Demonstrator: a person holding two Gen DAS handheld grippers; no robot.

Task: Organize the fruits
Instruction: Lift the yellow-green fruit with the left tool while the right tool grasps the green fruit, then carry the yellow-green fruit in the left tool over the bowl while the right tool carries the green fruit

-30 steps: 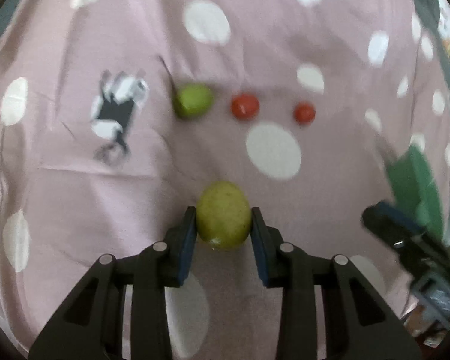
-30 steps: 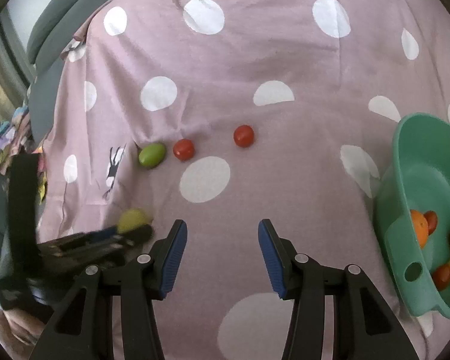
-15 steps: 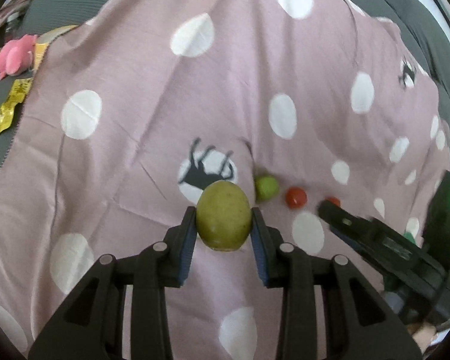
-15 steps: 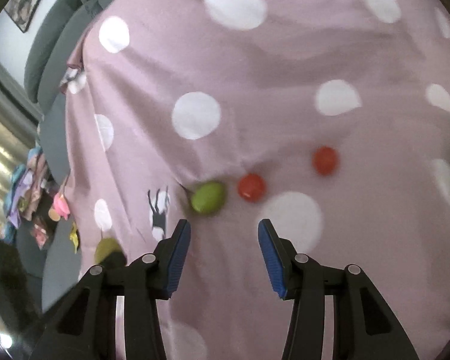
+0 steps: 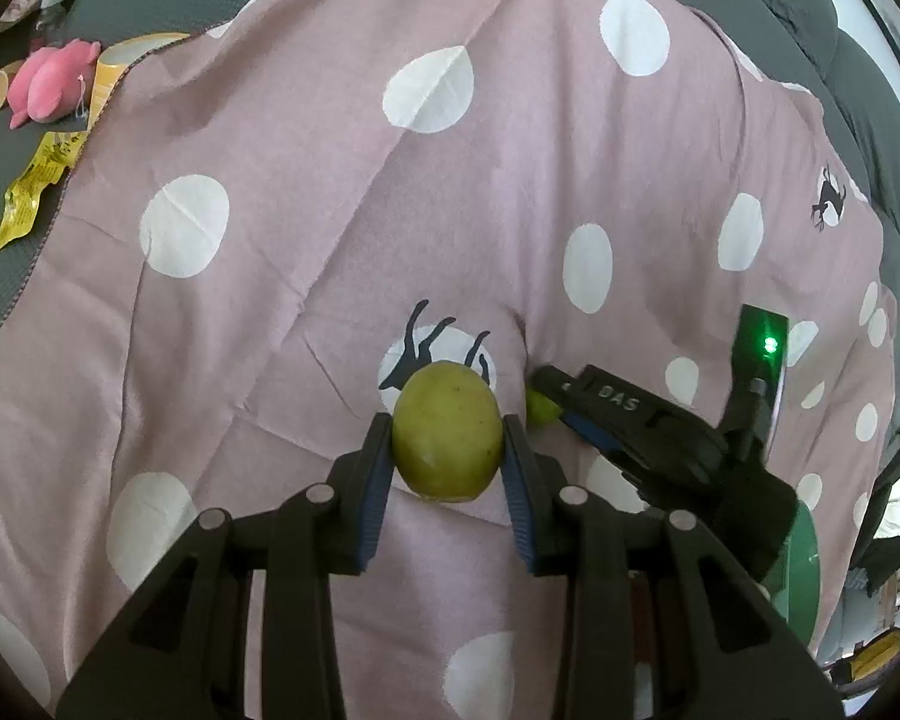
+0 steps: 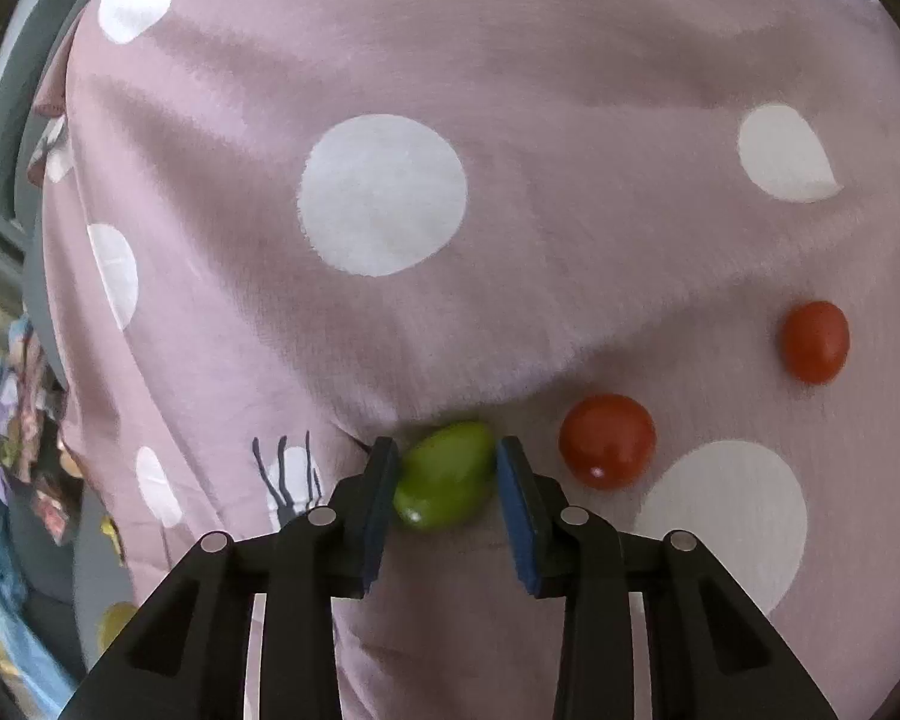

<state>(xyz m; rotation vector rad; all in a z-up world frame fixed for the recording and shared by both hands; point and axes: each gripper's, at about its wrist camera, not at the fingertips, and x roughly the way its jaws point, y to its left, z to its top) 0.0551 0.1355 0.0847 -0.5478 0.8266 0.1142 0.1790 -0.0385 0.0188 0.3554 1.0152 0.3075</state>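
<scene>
My left gripper (image 5: 447,459) is shut on a yellow-green round fruit (image 5: 447,429) and holds it above the pink dotted cloth (image 5: 330,210). My right gripper (image 6: 447,474) has its blue pads on both sides of a small green oval fruit (image 6: 444,475) that lies on the cloth (image 6: 510,180); the pads look to touch it. Two red tomatoes (image 6: 607,441) (image 6: 815,341) lie to its right. The right gripper (image 5: 576,405) also shows in the left wrist view, with the green fruit (image 5: 539,408) partly hidden behind it.
A green bowl's edge (image 5: 801,570) shows at the lower right behind the right gripper. A pink plush toy (image 5: 45,81), yellow cups and a yellow wrapper (image 5: 30,195) lie on the grey surface beyond the cloth's left edge.
My left gripper has lifted higher with the yellow-green fruit. My right gripper has moved forward and down to the green oval fruit and narrowed its jaws around it.
</scene>
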